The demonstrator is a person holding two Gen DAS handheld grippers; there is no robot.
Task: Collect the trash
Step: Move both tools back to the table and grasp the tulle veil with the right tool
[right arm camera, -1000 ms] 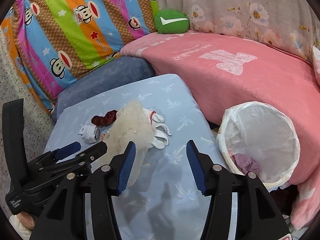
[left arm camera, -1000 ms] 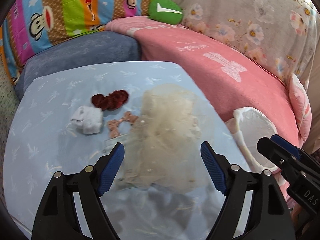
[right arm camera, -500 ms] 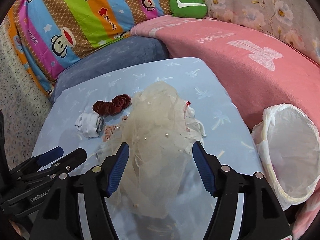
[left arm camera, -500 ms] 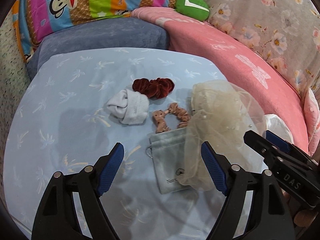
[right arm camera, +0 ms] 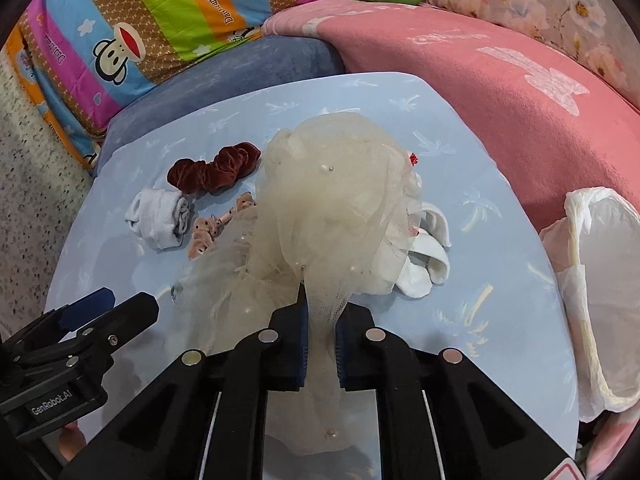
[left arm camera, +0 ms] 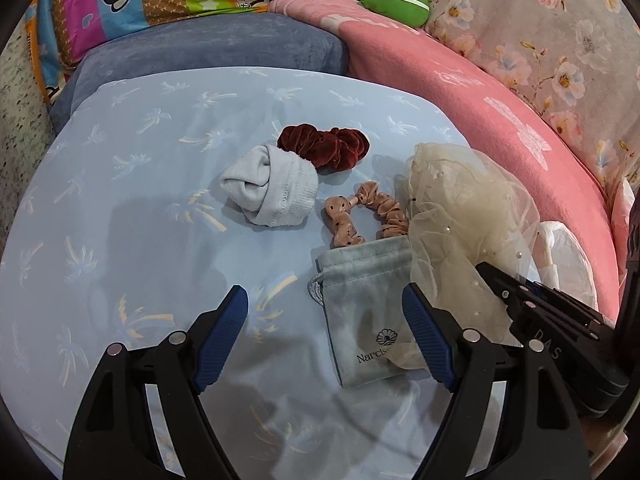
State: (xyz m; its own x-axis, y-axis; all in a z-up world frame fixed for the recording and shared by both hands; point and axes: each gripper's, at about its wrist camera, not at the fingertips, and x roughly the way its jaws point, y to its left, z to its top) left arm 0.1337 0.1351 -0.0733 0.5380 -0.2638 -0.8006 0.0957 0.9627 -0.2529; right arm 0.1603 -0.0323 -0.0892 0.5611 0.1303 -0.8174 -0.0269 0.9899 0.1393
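Where pinched, sheer cream tulle (right arm camera: 340, 216) bunches, pearl-dotted.

Cream pearl-dotted tulle (right arm camera: 336, 208), maroon scrunchie (left arm camera: 324, 146), pale-blue palm-print cloth (left arm camera: 140, 208), pink blanket (right arm camera: 500, 92)

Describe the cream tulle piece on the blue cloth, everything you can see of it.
The cream tulle piece is a sheer, puffy bunch of net fabric dotted with small pearl-like beads. It sits crumpled on the blue cloth, partly covering the grey drawstring pouch and a white item, beside the spotted pink scrunchie. The right gripper is closing, its pads pinching a gathered strand at the near edge.
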